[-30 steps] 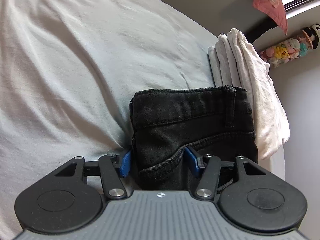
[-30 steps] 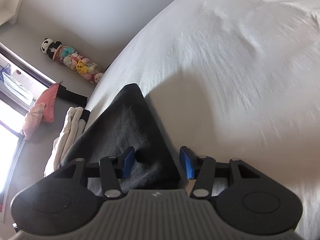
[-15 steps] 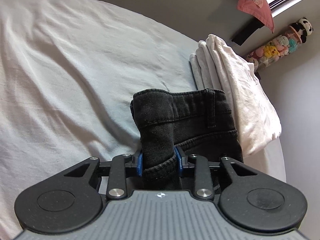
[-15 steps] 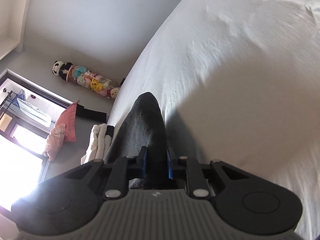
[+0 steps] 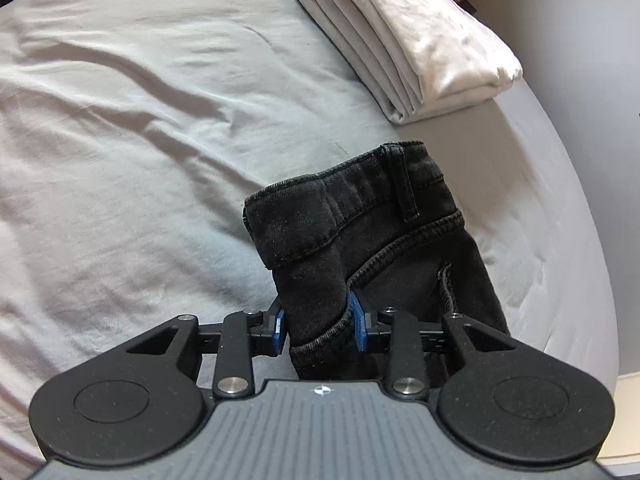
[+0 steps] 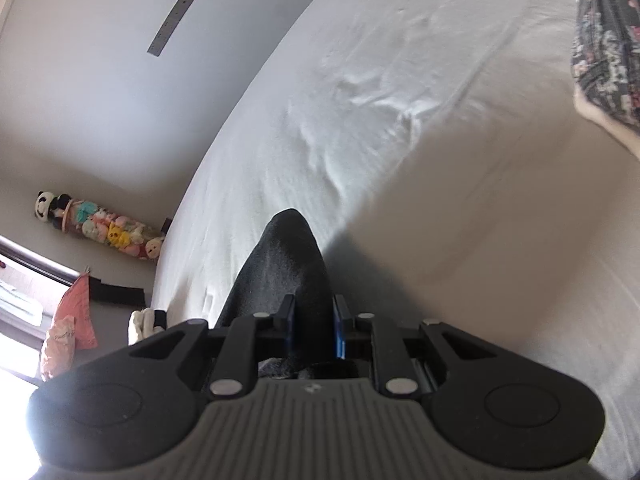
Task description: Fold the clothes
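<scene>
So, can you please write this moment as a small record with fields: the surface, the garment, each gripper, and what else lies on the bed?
surface: bed sheet, pale and wrinkled
garment: black jeans, folded, waistband end facing away from the left camera
left gripper: jaws shut on the black jeans near a pocket seam
right gripper: jaws shut on a dark fold of the black jeans
other item: stack of folded white cloth, beyond the jeans, near the bed edge
</scene>
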Available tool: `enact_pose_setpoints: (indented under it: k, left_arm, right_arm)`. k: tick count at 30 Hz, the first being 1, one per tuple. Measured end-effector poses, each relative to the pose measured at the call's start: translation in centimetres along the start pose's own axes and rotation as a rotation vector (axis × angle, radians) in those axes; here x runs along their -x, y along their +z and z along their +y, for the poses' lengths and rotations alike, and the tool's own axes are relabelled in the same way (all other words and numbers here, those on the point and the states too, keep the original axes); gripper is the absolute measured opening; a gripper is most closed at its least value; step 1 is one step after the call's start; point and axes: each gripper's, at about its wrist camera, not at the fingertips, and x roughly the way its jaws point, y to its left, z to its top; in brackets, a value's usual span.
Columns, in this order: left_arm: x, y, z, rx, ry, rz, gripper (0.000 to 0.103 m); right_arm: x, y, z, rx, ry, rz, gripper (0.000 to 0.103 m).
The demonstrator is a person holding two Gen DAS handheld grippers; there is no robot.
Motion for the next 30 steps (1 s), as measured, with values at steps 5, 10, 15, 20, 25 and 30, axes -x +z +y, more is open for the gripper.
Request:
enact_pose_setpoints:
  k: [5,10,15,20,25,30]
  left_arm:
    - [-0.9,0.3,1.0,0.023,-0.003,0.043,0.047]
    - [1.0,0.2,0.7,-0.052,0.016,0.053,0.053]
    - [3.7,0.9,-0.2,-0.171,-0.011,0.087,0.053]
    - [5.6,2.3,-2.5,-0.392,-0.033,0.044,0.054]
    - [4.5,4.0,-5.6,-0.661,-0.065,-0.045,0.061]
    - [0.9,5.4,-7.7,-0.839,-0.063,-0.062,0.064]
  right_arm:
    - [-1.2,-0.3,-1.8,-0.04,-0.104,0.017,0.021]
    - [-1.2,-0.4,-1.6,-0.011,-0.164,0.021,0.029]
    - [0.0,-0.5,-1.2,0.009,-0.177,-0.033,0.037]
    - [0.4,-1.0,0.6,0.115,-0.117,-0.076,0.038]
    - [-0.7,-1.5,2.3,0.201,-0.021,-0.067,0.038]
    - [-2.8,-2.3,4.4,0.307,0.085,-0.024,0.039]
